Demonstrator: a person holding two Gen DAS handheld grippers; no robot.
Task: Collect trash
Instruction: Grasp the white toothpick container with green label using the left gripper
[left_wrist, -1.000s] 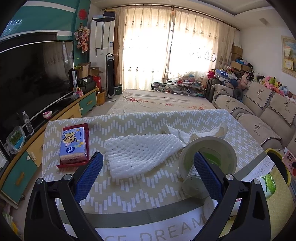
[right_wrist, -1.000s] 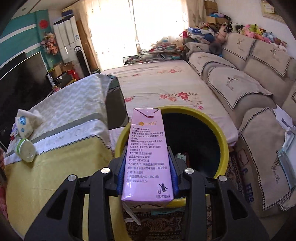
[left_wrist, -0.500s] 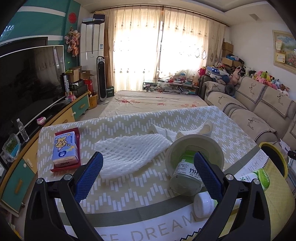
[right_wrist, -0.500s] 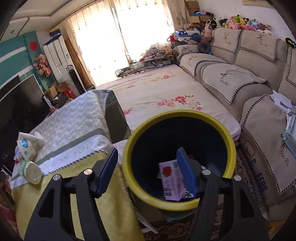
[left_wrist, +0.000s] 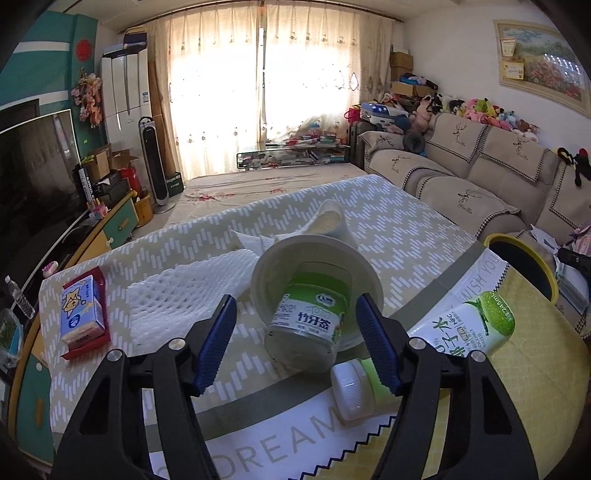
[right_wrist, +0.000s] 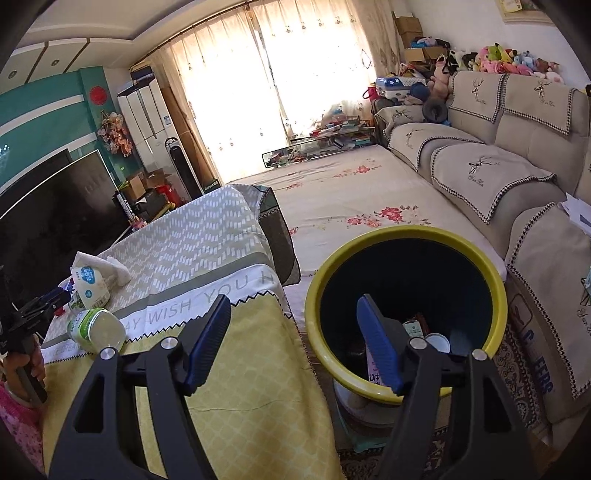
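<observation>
The right gripper (right_wrist: 291, 343) had just let go of the pink carton: a second earlier it was clamped between the blue pads above the bin (right_wrist: 495, 291), and now the jaws, having just opened, stood fairly wide and empty, half over the table's near corner and half over the bin's rim. A strip of the carton (right_wrist: 373, 369) showed at the bottom of the bin among other rubbish, so that piece counted as collected. Meanwhile the left gripper (left_wrist: 295, 343) had come in on the jar (left_wrist: 310, 321), which lay on its side with its mouth in a white bowl (left_wrist: 266, 266) near the table's near edge. Its jaws had just narrowed from their widest and now bracketed the jar, one pad on each side, but a gap showed on both sides, so nothing was gripped yet. Still on the table were a bottle (left_wrist: 461, 332) lying toward the near right corner, a foam net (left_wrist: 184, 295) in the middle, a crumpled tissue (left_wrist: 258, 240) behind the bowl and a tissue pack (left_wrist: 81, 314) by the left edge. The jar looked to be the next piece bound for the bin.
</observation>
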